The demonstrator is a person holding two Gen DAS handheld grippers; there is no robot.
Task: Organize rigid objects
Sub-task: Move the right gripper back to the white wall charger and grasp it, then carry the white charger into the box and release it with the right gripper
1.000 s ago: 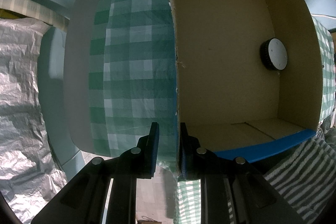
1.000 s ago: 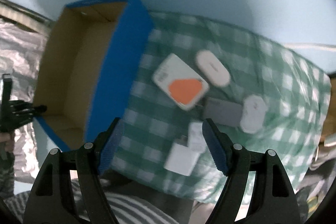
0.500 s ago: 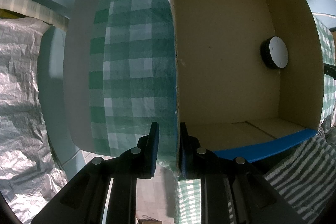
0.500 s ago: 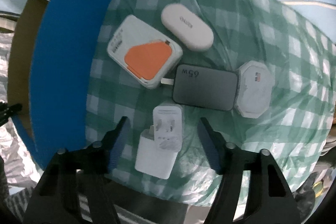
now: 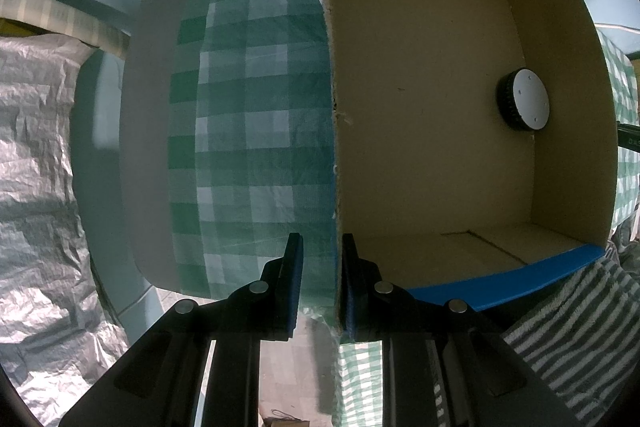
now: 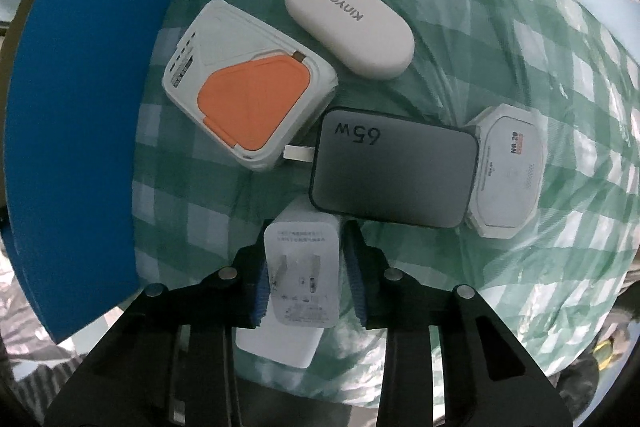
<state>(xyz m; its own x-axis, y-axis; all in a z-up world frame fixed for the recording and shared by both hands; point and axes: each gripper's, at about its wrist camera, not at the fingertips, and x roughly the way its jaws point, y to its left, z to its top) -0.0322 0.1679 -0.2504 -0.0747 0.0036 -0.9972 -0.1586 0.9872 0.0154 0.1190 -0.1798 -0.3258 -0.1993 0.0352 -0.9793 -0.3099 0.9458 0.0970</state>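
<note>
In the right wrist view the white plug adapter (image 6: pixel 302 267) hides the upper part of a second white charger (image 6: pixel 280 343) lying beneath it, and the right tool (image 6: pixel 306 275) covers both chargers' side edges. The small print on the adapter is too fine to read, as is the label on the octagonal white device (image 6: pixel 508 171). The blue box wall (image 6: pixel 80 131) runs off the left edge. In the left wrist view the round black-and-white disc (image 5: pixel 524 99) sits partly behind the cardboard box wall (image 5: pixel 572 99).
</note>
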